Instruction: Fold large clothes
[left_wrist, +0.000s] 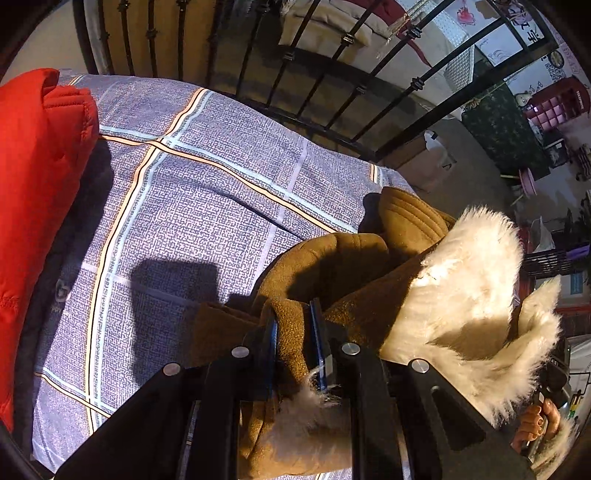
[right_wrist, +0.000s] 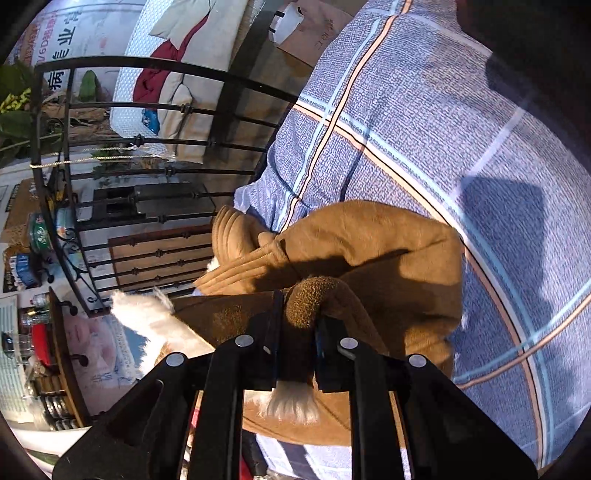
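In the left wrist view, a red padded garment (left_wrist: 35, 192) is lying along the left edge of the frame on the bed (left_wrist: 207, 177), which is wearing a blue-grey checked cover with orange and pale blue lines. A dark garment edge is showing just beside the red one, lower left. A black metal bed rail (left_wrist: 332, 85) is crossing the top of the frame, with a cluttered room behind it. Your left claw (left_wrist: 293, 343) is sitting at the lower centre, clenched on a thick fold of the brown suede coat (left_wrist: 340, 266); the blue pads are pressing the fabric from both sides. The coat is lying bunched on the bed to the right of centre, its stitched cuff pointing toward the rail. Its white fur lining (left_wrist: 469, 288) is spilling out at the right. At the lower right edge, your hand (left_wrist: 535, 428) is gripping a handle behind the fur.

In the right wrist view, the rail (right_wrist: 147, 173) is filling the left half of the frame, with shelves and bags beyond it. A tuft of the fur lining (right_wrist: 147, 314) is poking out at the lower left of centre. Your right claw (right_wrist: 299, 332) is sitting at the lower centre, likewise clamped on a rolled fold of the coat (right_wrist: 369, 236). The coat is heaped at the centre on the bed (right_wrist: 443, 129), which is taking up the right half of the frame.
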